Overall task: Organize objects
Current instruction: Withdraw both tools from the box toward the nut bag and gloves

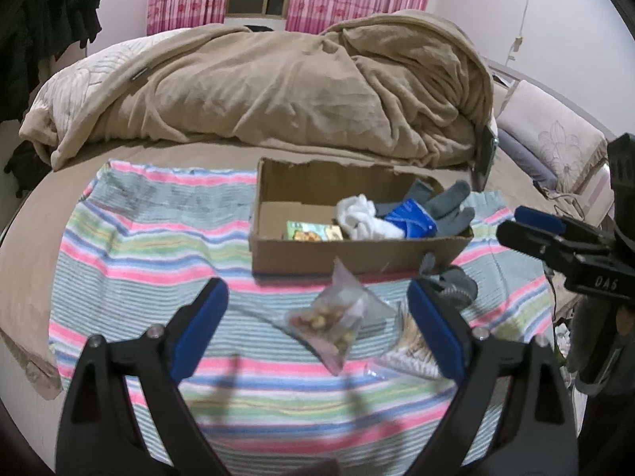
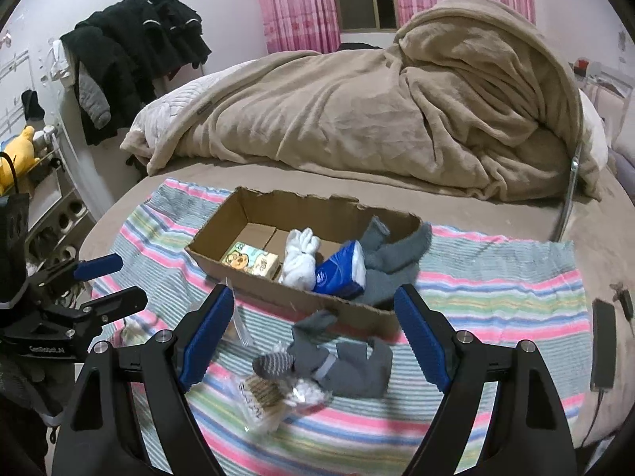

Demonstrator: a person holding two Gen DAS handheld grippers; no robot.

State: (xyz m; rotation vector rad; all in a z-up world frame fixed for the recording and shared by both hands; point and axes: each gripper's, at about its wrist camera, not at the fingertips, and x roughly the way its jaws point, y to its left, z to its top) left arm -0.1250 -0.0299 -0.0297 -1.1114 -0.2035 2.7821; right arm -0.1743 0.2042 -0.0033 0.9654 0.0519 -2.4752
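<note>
Two tools hang above a striped towel (image 1: 158,238) on the bed, jaws apart and holding nothing: the left tool (image 1: 317,317) and the right tool (image 2: 313,321). Between them and the blanket sits the cardboard box (image 2: 293,297), holding white socks (image 2: 299,258), a blue pack (image 2: 337,269) and grey gloves (image 1: 448,202). Only the left view shows a clear snack bag (image 1: 337,317) in full; only the right view shows a grey sock bundle (image 2: 341,361) in full and a phone (image 2: 603,341).

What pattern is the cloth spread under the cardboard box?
The cloth has pink, blue, green and white horizontal stripes, clearest in the left wrist view.
</note>
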